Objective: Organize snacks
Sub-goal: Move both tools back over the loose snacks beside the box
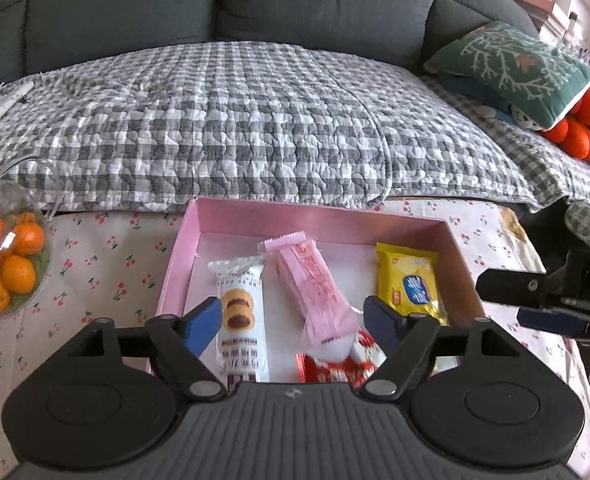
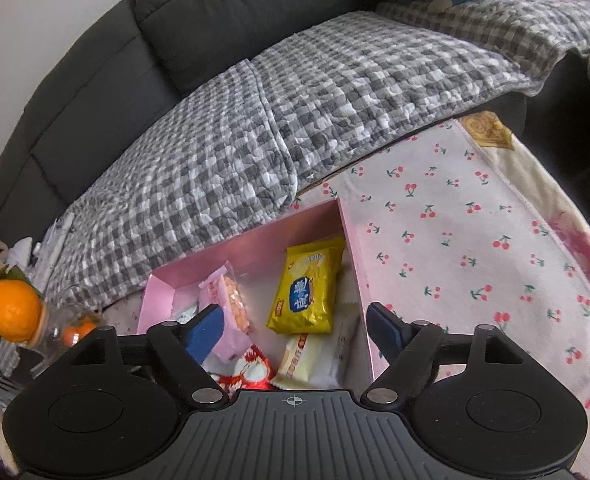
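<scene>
A pink box (image 1: pixel 315 220) sits on the cherry-print tablecloth (image 1: pixel 107 264) and holds several snacks: a white cookie pack (image 1: pixel 242 308), a pink wafer pack (image 1: pixel 315 292), a yellow pack (image 1: pixel 411 284) and a red-and-white pack (image 1: pixel 335 368). My left gripper (image 1: pixel 295 320) is open and empty above the box's near side. My right gripper (image 2: pixel 295 328) is open and empty over the box (image 2: pixel 255 248); it also shows at the right edge of the left wrist view (image 1: pixel 535 300). The right wrist view shows the yellow pack (image 2: pixel 307 292), the pink pack (image 2: pixel 227 312) and a cream pack (image 2: pixel 303 356).
A clear container of small oranges (image 1: pixel 7 264) stands at the table's left, also seen in the right wrist view (image 2: pixel 15 312). A grey sofa with a checked quilt (image 1: pixel 235 128) runs behind the table. A green pillow (image 1: pixel 515 64) and an orange plush toy (image 1: pixel 579 128) lie at the right.
</scene>
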